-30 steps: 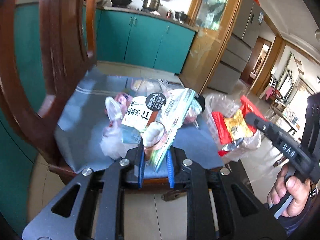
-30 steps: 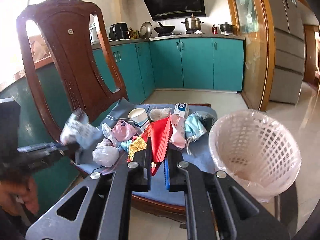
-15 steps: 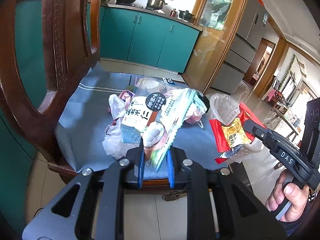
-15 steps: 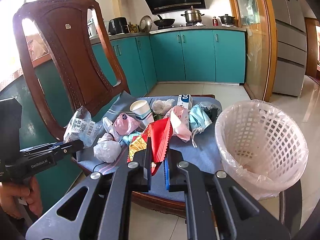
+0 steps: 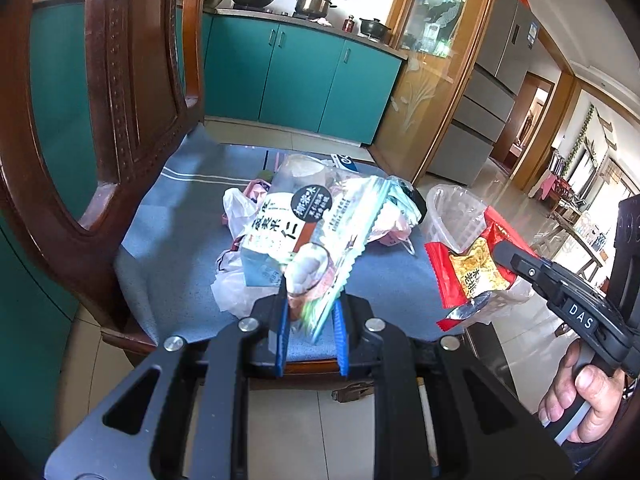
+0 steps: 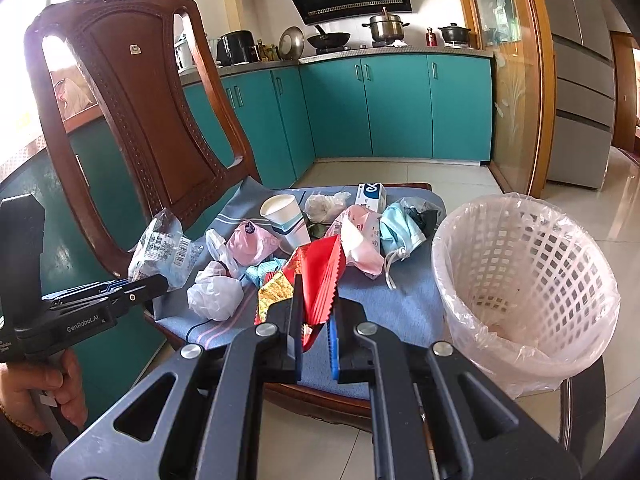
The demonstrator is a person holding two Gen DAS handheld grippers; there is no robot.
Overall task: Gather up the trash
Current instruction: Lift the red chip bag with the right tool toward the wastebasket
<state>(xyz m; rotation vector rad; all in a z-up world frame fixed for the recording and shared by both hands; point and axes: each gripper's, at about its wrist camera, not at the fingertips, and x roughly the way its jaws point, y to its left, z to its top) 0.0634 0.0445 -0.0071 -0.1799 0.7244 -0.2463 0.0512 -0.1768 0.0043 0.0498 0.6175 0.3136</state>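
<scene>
The left gripper [image 5: 310, 330] has its fingers clamped on a clear snack bag [image 5: 304, 236], which hides much of the litter heaped on the chair seat [image 6: 404, 312]. The right gripper [image 6: 316, 336] pinches a red wrapper [image 6: 320, 276] above the seat's front edge. Off the right edge, the lined wastebasket [image 6: 524, 280] stands open, its lower part cut off.

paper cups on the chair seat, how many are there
1. A white paper cup with blue stripes stands upright near the back of the blue seat cushion, among the wrappers. More could lie hidden under the trash pile.
</scene>
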